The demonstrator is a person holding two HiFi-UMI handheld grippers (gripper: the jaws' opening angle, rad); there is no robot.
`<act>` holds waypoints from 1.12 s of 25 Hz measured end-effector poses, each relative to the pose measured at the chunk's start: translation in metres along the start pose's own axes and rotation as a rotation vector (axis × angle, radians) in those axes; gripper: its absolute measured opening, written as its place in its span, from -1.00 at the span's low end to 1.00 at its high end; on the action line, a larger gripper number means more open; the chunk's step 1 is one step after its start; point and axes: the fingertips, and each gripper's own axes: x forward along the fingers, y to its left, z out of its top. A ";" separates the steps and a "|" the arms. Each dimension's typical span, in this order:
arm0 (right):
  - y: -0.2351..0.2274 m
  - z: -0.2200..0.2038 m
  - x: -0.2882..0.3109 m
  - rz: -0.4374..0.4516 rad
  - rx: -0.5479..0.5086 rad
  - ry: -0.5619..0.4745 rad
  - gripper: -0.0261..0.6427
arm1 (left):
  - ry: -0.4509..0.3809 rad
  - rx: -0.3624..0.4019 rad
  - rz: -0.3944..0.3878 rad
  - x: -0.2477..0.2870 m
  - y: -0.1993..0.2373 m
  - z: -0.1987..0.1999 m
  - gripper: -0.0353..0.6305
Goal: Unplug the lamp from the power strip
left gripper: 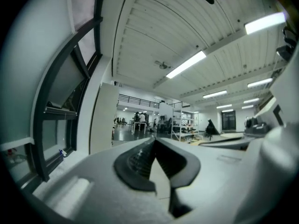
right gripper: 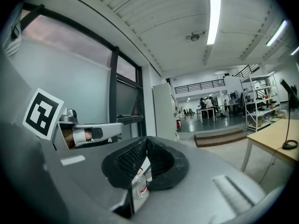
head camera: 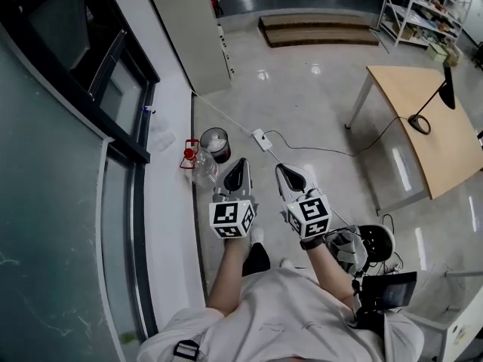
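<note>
Head view: glossy grey floor, dark-framed glazed wall on my left, shelving at the far end of the room. The white power strip (head camera: 261,139) lies on the floor ahead of me, clear of both grippers. Its black cord (head camera: 343,154) runs to the black desk lamp (head camera: 419,124) on the light wooden table (head camera: 445,153). My left gripper (head camera: 240,164) and right gripper (head camera: 284,170) both have their jaws closed, holding nothing.

Ahead of my right gripper (head camera: 287,173) I count one power strip (head camera: 261,138), one clear bottle (head camera: 202,170) and one dark jar (head camera: 216,144). To its right, one lamp (head camera: 433,102) and one surface (head camera: 407,85).
</note>
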 end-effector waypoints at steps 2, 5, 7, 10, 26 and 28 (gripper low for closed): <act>-0.007 0.012 0.025 -0.015 -0.012 -0.012 -0.90 | -0.020 -0.001 -0.050 0.026 0.012 0.013 -0.90; -0.009 0.043 0.072 -0.024 -0.042 -0.061 -0.90 | -0.072 0.056 -0.066 0.063 0.044 0.044 -0.90; -0.007 0.059 0.099 -0.039 -0.077 -0.097 -0.90 | -0.150 0.087 -0.035 0.075 0.071 0.072 -0.90; -0.002 0.069 0.125 -0.076 -0.100 -0.133 -0.90 | -0.238 0.146 -0.031 0.081 0.097 0.099 -0.90; -0.044 0.027 0.224 -0.066 -0.043 -0.049 -0.90 | -0.115 0.036 -0.085 0.176 0.156 0.037 -0.90; -0.062 0.024 0.240 -0.068 -0.027 -0.042 -0.90 | -0.091 0.044 -0.077 0.196 0.161 0.026 -0.90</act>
